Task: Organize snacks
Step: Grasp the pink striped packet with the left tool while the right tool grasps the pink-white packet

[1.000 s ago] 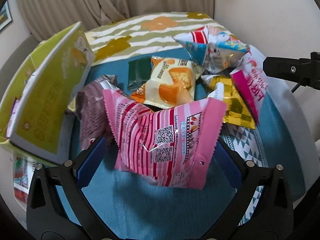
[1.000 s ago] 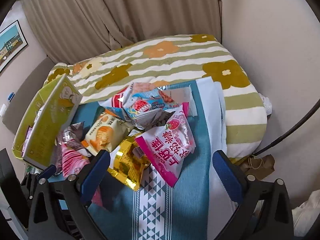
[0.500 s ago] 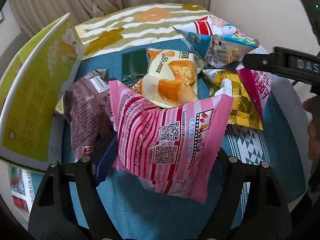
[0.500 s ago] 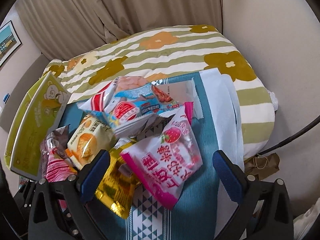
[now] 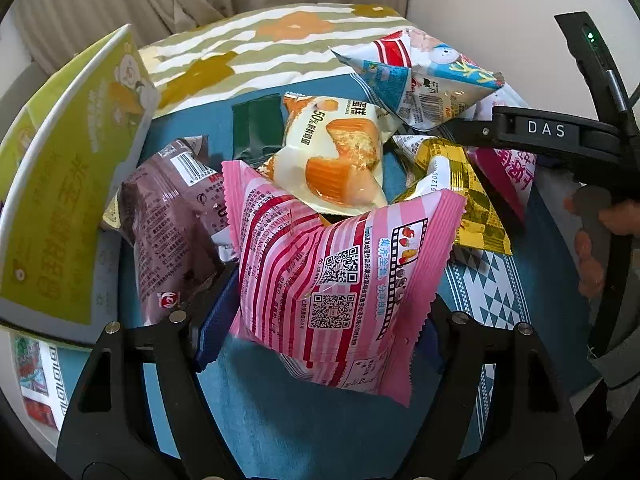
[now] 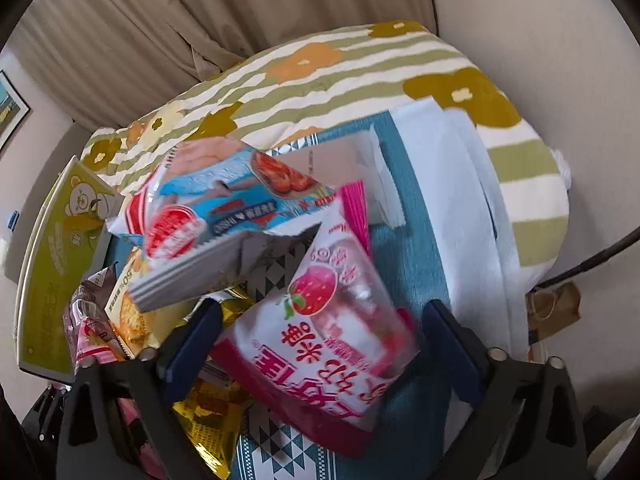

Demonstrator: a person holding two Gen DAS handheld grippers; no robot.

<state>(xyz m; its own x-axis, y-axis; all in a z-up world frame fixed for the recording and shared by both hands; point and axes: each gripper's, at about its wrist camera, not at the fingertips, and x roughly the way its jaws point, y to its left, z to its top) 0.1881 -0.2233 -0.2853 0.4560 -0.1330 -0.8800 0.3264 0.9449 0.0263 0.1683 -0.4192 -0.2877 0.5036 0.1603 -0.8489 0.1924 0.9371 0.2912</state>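
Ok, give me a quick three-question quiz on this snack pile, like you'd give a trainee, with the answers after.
1. True or false: the green box lies flat underneath the snack pile.
2. Which packet is between the right gripper's fingers? A) strawberry packet B) brown packet C) cake packet
3. Name the packet between the left gripper's fingers.

Key
1. False: it stands tilted beside the pile.
2. A. The jaws are closing around it, with a gap showing at one pad.
3. The pink striped packet. The jaws are closing, and the visible pad presses its edge.
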